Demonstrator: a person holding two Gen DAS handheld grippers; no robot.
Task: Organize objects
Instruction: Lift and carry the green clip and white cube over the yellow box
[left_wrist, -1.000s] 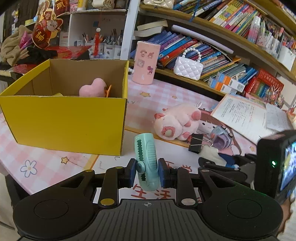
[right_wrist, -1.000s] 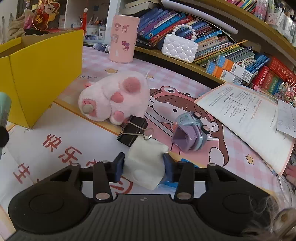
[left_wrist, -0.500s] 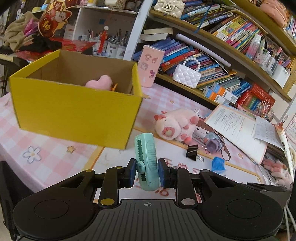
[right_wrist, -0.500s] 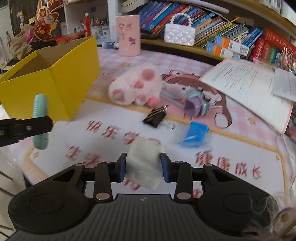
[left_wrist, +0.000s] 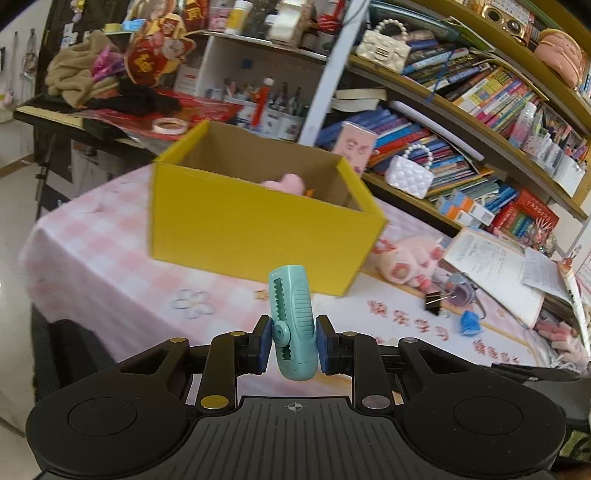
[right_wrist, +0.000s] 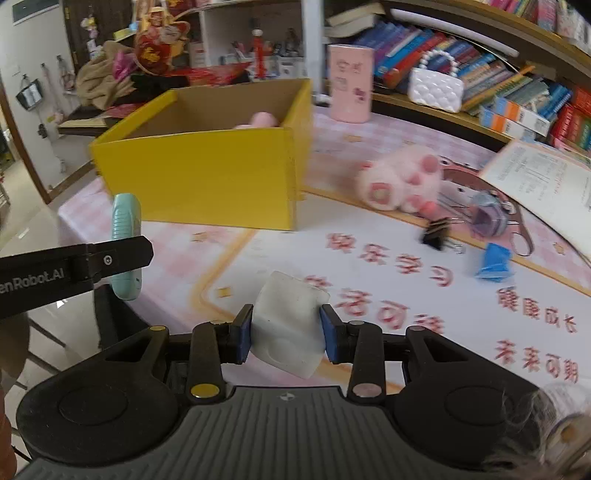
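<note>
My left gripper (left_wrist: 292, 345) is shut on a teal correction-tape dispenser (left_wrist: 294, 321), held upright above the table's near edge, in front of the open yellow box (left_wrist: 255, 229). It also shows in the right wrist view (right_wrist: 126, 243). My right gripper (right_wrist: 286, 334) is shut on a white eraser-like block (right_wrist: 288, 325), held above the table to the right of the box (right_wrist: 207, 173). A pink soft thing (left_wrist: 286, 182) lies inside the box. A pink plush pig (right_wrist: 399, 179), a black binder clip (right_wrist: 436, 234), a purple toy (right_wrist: 487, 218) and a blue wrapper (right_wrist: 495, 262) lie on the table.
A pink cup (right_wrist: 349, 86) and white quilted purse (right_wrist: 436, 90) stand behind the box by the bookshelves. Open papers (right_wrist: 543, 181) lie at the right. The table's front-left edge (left_wrist: 55, 291) drops to the floor.
Both grippers have pulled back and risen with their objects still held. The box and table items now look farther away, and the left gripper sits off the table's near-left edge.
</note>
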